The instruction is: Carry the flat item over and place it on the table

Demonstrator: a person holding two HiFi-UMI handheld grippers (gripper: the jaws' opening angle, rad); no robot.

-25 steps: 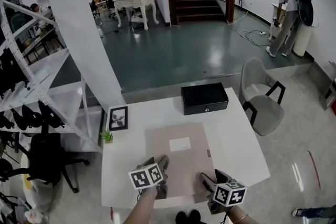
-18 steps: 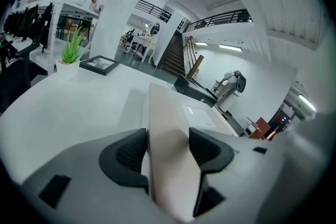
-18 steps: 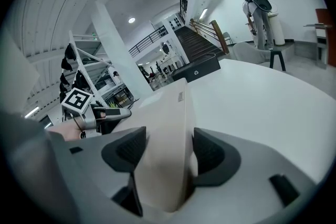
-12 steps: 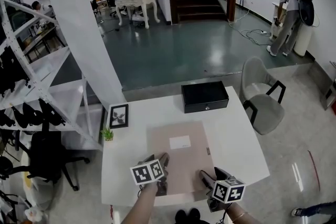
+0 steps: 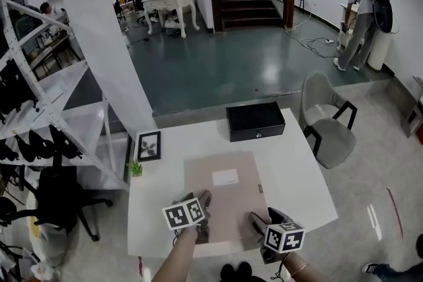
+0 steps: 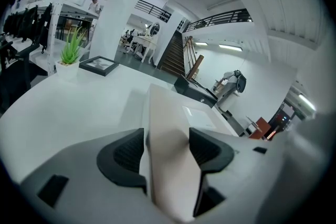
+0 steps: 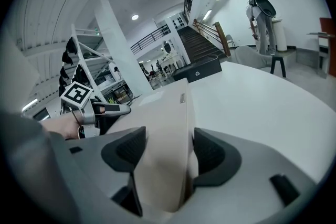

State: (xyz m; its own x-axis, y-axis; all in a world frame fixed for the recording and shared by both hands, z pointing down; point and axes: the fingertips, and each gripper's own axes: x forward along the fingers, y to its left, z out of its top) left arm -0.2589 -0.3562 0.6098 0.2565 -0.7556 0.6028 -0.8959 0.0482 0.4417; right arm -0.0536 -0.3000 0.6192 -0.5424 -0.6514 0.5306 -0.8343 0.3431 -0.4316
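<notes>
The flat item is a beige envelope (image 5: 221, 198) with a white label; it lies flat on the white table (image 5: 297, 175), its near edge at the table's front edge. My left gripper (image 5: 203, 216) is at its near left corner and my right gripper (image 5: 263, 224) at its near right corner. In the left gripper view the envelope (image 6: 168, 128) runs up between the wide-apart jaws of the left gripper (image 6: 167, 152). The right gripper view shows the same: the envelope (image 7: 168, 113) lies between the spread jaws of the right gripper (image 7: 164, 152). Both grippers stand open around the edge.
A black box (image 5: 255, 121) sits at the table's far edge. A framed picture (image 5: 149, 146) and a small plant (image 5: 135, 170) stand at the left side. A grey chair (image 5: 327, 122) is at the right, white shelving (image 5: 39, 109) at the left. A person (image 5: 360, 16) stands far off.
Almost nothing: the envelope stays flat on the table and both grippers stay at its near edge, shifted only slightly.
</notes>
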